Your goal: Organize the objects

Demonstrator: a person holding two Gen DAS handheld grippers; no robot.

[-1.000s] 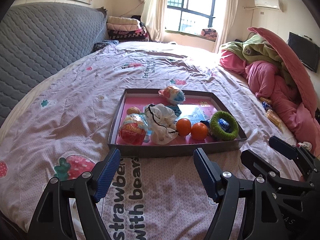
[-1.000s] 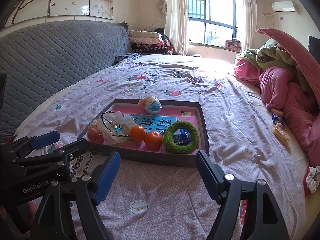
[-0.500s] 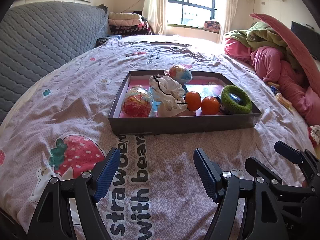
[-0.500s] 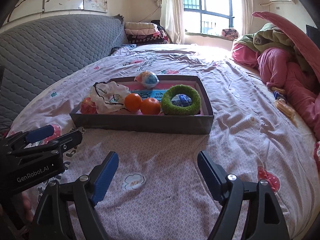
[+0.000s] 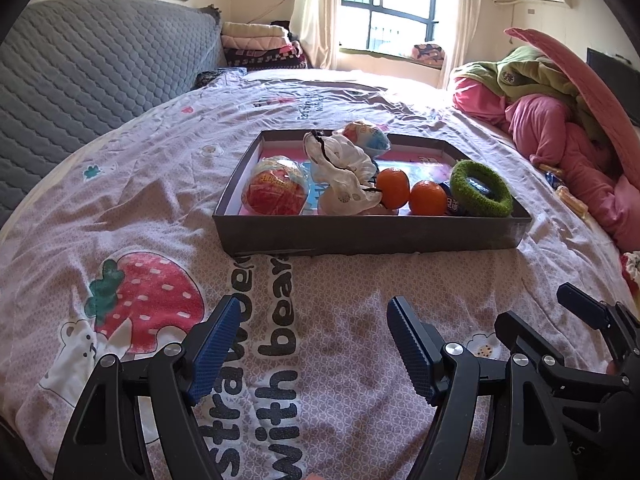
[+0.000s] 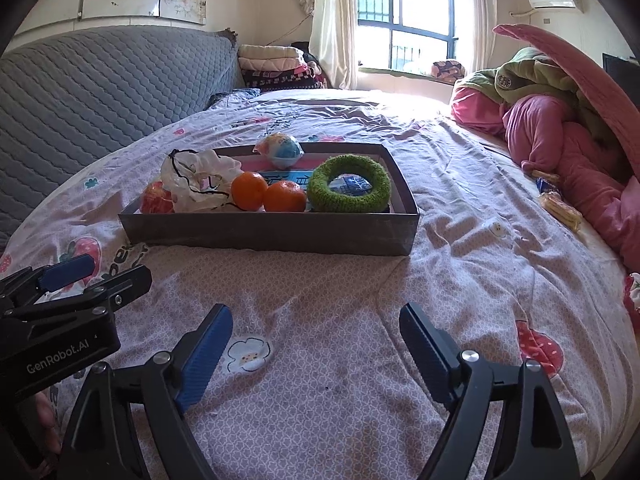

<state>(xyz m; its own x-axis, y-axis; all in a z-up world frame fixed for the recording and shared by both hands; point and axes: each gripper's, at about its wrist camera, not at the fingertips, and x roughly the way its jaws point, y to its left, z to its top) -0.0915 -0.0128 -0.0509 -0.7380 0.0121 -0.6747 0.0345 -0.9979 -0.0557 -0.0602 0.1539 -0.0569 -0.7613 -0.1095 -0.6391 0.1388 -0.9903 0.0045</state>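
Left wrist view looks low across the bed (image 5: 120, 208) at a shallow box (image 5: 372, 236) lying flat on the quilt, its near wall facing both claws. Inside sit a wrapped ball (image 5: 276, 190) at the left, a crumpled white bag (image 5: 344, 176), two oranges (image 5: 412, 194) touching each other, a green ring (image 5: 480, 188) at the right and a blue-and-white ball (image 5: 368, 138) at the far side. Everything seems gathered there so nothing rolls off the soft quilt. The left claw (image 5: 310, 344) and right claw (image 6: 316, 352) hover side by side, near the box but apart from it, both spread wide and holding nothing. A few snack packets (image 6: 560, 208) lie loose on the bed at the right.
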